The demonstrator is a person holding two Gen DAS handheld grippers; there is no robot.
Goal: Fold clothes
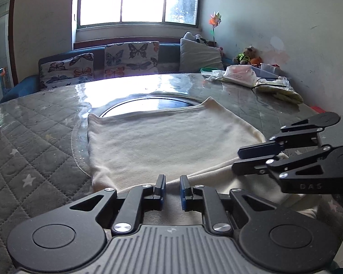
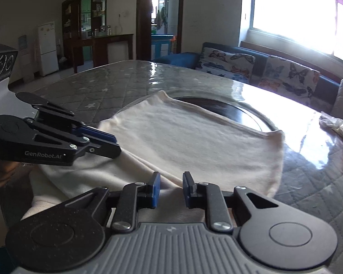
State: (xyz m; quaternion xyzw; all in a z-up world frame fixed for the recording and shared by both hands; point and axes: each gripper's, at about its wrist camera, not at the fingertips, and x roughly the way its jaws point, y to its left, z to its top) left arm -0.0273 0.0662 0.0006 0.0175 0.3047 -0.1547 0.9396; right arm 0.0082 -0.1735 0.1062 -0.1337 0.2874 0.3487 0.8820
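Observation:
A cream garment [image 1: 167,141] lies spread flat on the quilted table [image 1: 34,141], its far edge over a round dark inset [image 1: 148,105]. My left gripper [image 1: 172,182] is open over the garment's near folded edge, nothing between its blue pads. My right gripper [image 1: 236,158] comes in from the right, jaws slightly apart, low over the near right edge. In the right wrist view the garment [image 2: 194,146] lies ahead, my right gripper [image 2: 171,182] is open over the fold, and my left gripper [image 2: 117,143] sits at the left over the cloth.
Bags and a plastic box [image 1: 242,75] clutter the table's far right corner. A sofa with butterfly cushions [image 1: 130,57] runs behind the table under a bright window. A wall [image 1: 285,22] stands on the right. A fridge [image 2: 48,48] and cabinets stand far off.

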